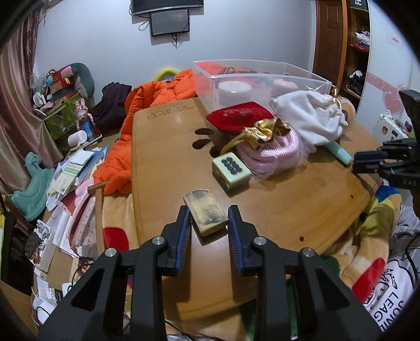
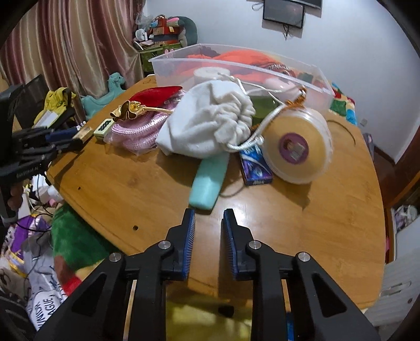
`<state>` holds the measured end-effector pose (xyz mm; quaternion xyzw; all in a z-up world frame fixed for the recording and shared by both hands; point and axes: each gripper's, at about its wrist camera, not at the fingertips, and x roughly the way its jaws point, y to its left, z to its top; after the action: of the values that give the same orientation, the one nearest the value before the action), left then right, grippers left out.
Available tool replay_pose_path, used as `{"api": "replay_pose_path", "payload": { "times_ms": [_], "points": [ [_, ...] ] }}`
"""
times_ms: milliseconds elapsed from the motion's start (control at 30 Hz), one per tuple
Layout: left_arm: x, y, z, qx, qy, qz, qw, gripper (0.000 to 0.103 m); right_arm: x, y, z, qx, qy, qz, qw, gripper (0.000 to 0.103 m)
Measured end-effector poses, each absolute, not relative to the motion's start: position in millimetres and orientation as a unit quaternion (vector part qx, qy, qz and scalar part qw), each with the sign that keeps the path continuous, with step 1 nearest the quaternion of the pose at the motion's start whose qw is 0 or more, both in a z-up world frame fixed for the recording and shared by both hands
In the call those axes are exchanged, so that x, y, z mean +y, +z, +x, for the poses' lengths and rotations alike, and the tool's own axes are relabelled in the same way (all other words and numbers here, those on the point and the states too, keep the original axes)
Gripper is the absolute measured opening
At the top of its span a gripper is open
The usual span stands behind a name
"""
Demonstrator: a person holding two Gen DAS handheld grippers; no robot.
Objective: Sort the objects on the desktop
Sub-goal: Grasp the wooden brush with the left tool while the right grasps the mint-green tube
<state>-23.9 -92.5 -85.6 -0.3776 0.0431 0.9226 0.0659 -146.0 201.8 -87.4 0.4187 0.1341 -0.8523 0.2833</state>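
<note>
Cluttered home bedroom: curtains [image 2: 78,39], orange jacket [image 1: 157,91] on bedding, plush toys [image 1: 71,76], wall screen [image 1: 169,22], wooden table [image 1: 168,162].

Bright indoor light, glossy glare, fisheye-warped edges

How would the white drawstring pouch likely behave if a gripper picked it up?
The white drawstring pouch looks soft and crumpled, so it would probably sag. Its cord trails loose toward the round tin, so it might snag or drag that along.
</note>
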Motion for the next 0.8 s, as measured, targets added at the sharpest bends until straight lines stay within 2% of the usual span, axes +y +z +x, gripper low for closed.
{"api": "replay_pose_path", "payload": {
  "times_ms": [333,533,600,800],
  "points": [
    [-82.0,-86.5,-15.0,0.036,0.922,-0.377,0.082,0.029,175.2,-86.3,-165.8,0.136,-0.852,0.418,0.283,0.041],
    [-79.2,-90.6,-16.9,0.039,0.919,-0.385,0.076,0.029,166.3,-87.1,-166.2,0.151,-0.862,0.398,0.275,0.04],
    [-79.3,-90.3,-19.1,0.033,0.919,-0.386,0.073,0.029,167.3,-86.7,-163.6,0.152,-0.863,0.394,0.278,0.03],
    [-73.7,-90.3,-25.6,0.029,0.919,-0.386,0.071,0.032,174.4,-87.0,-152.0,0.164,-0.861,0.389,0.284,0.025]
  ]
}}
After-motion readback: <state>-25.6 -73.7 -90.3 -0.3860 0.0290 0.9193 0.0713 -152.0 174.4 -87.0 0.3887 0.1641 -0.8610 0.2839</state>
